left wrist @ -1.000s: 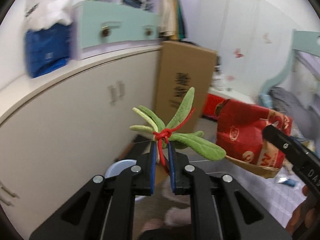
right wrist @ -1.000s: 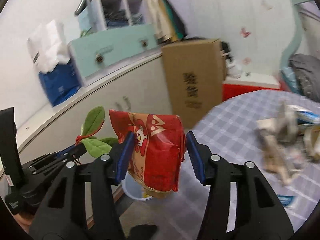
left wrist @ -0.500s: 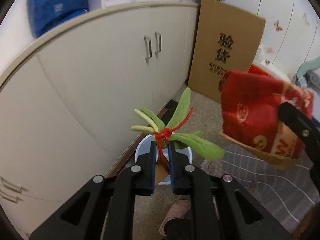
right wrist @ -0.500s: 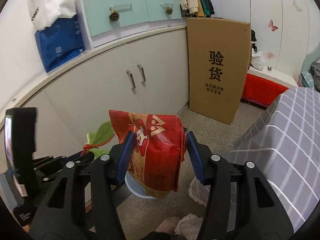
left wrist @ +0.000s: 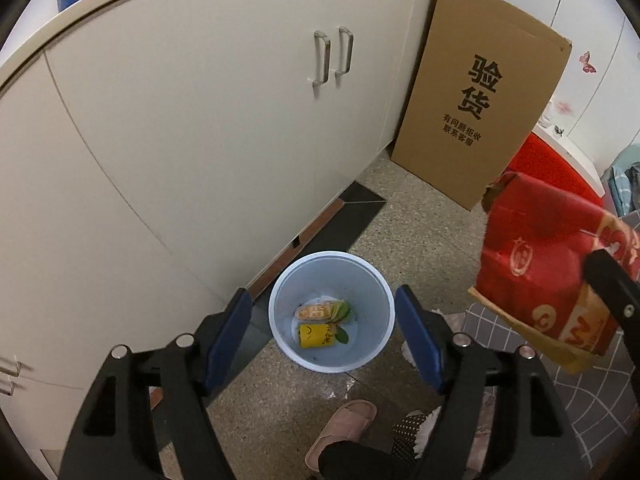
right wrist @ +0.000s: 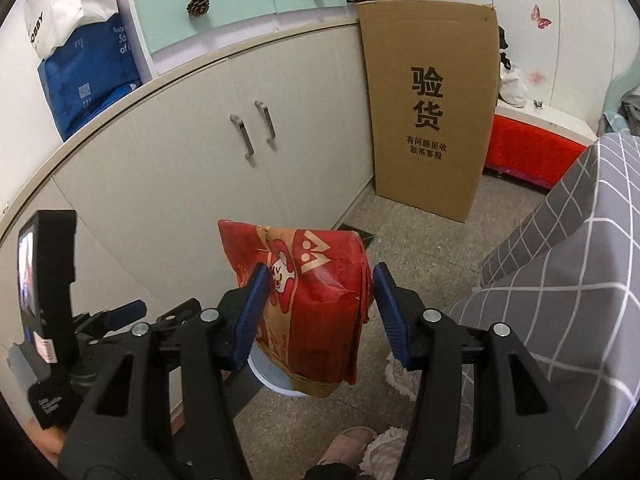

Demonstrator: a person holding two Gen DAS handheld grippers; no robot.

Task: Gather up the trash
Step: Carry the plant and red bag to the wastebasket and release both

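Speckled floor [left wrist: 420, 236], cream cabinets [left wrist: 200, 120], cardboard box [left wrist: 480, 104]

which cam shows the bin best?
Left wrist: it looks down into the bin, whole rim and the trash at the bottom visible between the opening, empty jaws of the left gripper. Right wrist shows only a sliver of rim behind the red bag held by the right gripper.

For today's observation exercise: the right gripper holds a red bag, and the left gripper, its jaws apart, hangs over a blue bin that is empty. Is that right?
Not quite. The bin is not empty: the left wrist view shows a yellow packet, an orange wrapper and green leaves at its bottom. The rest stands: the right gripper holds the red bag, and the left gripper, jaws opening with nothing between them, hangs over the bin.
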